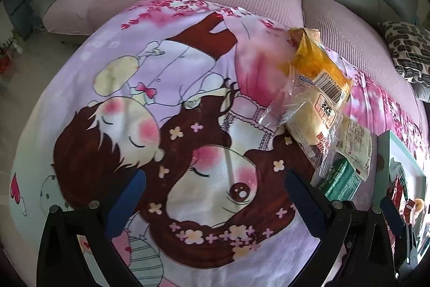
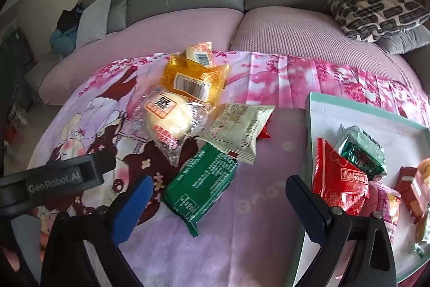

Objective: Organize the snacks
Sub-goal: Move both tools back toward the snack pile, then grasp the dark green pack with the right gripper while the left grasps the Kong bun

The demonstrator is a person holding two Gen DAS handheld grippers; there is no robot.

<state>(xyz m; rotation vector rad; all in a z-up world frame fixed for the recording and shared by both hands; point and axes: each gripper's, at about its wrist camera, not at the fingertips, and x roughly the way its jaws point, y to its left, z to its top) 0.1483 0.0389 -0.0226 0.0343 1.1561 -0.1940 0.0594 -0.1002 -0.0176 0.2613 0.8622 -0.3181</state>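
Right wrist view: right gripper [image 2: 219, 206] jaws wide apart, empty, over the green packet [image 2: 200, 186] lying just left of the white tray [image 2: 346, 114]. Left gripper [image 1: 215, 195] jaws wide, empty, above the blanket [image 1: 161, 88], well left of the tray.

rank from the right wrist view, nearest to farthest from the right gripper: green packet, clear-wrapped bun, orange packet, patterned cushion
1. green packet, on the blanket just ahead of the right gripper
2. clear-wrapped bun, behind it, leftward
3. orange packet, beyond the bun
4. patterned cushion, far right on the sofa
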